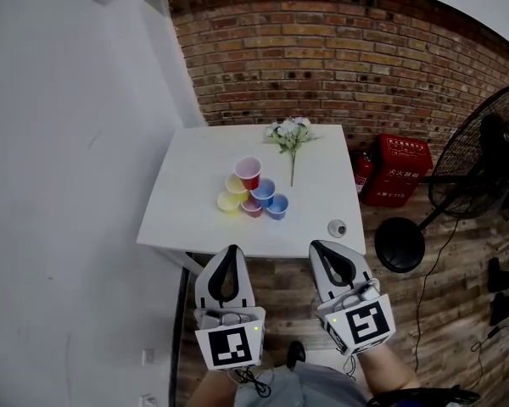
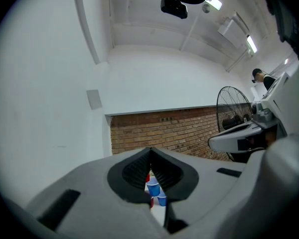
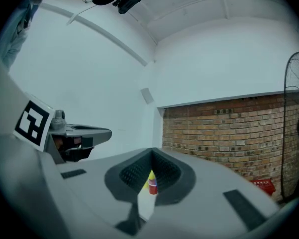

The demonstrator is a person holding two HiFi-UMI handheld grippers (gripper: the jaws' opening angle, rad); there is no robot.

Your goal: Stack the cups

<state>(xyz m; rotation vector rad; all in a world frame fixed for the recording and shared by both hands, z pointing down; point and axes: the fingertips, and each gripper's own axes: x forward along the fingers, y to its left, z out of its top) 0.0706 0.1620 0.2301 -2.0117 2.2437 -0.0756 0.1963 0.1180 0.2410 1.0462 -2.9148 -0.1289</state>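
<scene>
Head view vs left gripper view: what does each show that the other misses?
Head view only: the flowers, the red box and the yellow cups. Left gripper view only: the ceiling lights. Both: the brick wall, the fan and the blue cups, which the left gripper view shows only through the gap in its jaws.

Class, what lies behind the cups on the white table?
A flower sprig lies behind the cups, stem toward them. The rear red cup covers a little tabletop.
</scene>
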